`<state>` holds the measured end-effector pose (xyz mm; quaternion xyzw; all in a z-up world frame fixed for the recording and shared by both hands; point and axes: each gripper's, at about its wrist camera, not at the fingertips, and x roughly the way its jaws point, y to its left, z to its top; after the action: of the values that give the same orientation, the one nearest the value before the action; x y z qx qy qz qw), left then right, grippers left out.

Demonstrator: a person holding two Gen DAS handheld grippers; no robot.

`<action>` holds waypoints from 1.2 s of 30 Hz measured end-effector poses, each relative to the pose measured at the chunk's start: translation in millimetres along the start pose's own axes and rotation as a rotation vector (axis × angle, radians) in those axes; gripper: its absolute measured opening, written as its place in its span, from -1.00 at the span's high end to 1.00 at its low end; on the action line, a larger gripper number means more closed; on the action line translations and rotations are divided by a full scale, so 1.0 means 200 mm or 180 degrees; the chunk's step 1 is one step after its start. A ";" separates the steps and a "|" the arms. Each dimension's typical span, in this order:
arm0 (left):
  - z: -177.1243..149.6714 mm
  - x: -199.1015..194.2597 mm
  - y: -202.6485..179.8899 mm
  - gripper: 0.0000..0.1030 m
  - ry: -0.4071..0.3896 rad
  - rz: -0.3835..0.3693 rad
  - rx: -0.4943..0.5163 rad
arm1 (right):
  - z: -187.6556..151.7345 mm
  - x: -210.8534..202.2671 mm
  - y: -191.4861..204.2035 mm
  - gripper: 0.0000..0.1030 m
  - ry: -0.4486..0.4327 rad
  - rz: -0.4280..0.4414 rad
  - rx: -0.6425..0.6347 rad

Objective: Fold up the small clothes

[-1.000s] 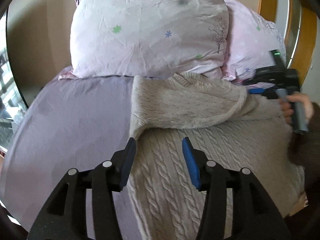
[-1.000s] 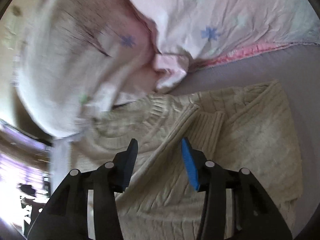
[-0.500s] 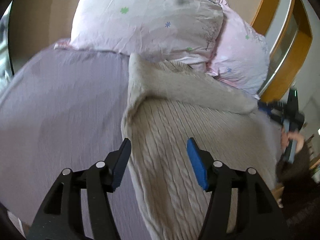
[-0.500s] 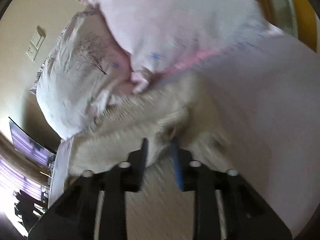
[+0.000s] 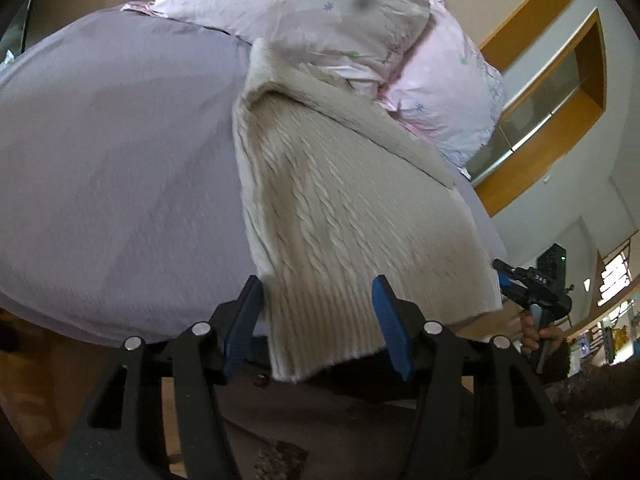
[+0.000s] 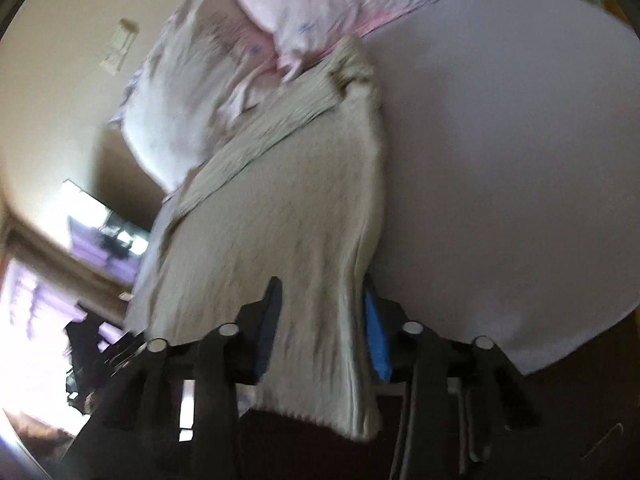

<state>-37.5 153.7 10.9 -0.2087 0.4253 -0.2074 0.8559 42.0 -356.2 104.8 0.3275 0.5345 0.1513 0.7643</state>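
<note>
Cream cable-knit sweater [image 5: 340, 200] lies on lavender bed [image 5: 120, 160], hem hanging over the near edge; collar end near two floral pillows [image 5: 320, 12]; left claw [image 5: 316, 320] spread around hem, not gripping; right claw [image 6: 320, 320] spread likewise, hem between its fingers.

Lilac bed [image 5: 120, 168], floral pillows [image 5: 304, 12], beige wall [image 6: 60, 80]

Soft daylight fills the room; a window [image 6: 28, 320] at the right wrist view's left edge is blown out to white glare. That view is smeared by motion blur, the pillows [image 6: 224, 80] streaked. Both views bend strongly toward dark round edges
</note>
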 end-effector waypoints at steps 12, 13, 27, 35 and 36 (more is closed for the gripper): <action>0.01 0.05 -0.03 0.83 0.0138 0.0035 -0.0105 | 0.00 0.07 0.06 0.80 0.0117 0.0818 -0.0007; 0.03 0.05 -0.04 0.83 0.0102 -0.0040 -0.0078 | 0.03 0.05 0.08 0.82 0.0047 0.0878 -0.0020; 1.26 0.54 0.11 0.84 -0.0835 -0.0060 -0.0215 | 1.23 0.54 0.02 0.82 -0.0944 0.0600 0.0628; 1.34 0.60 0.36 0.10 -0.0811 0.0067 -0.0730 | 1.36 0.67 -0.14 -0.84 -0.1234 0.0469 0.0945; 1.31 0.57 0.35 -0.12 -0.0753 0.0086 -0.0698 | 1.36 0.63 -0.13 -0.84 -0.1320 0.0504 0.0864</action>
<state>252.0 198.2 44.4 -0.3181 0.3443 -0.1222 0.8748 336.1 -394.3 54.5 0.4919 0.3545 0.0672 0.7924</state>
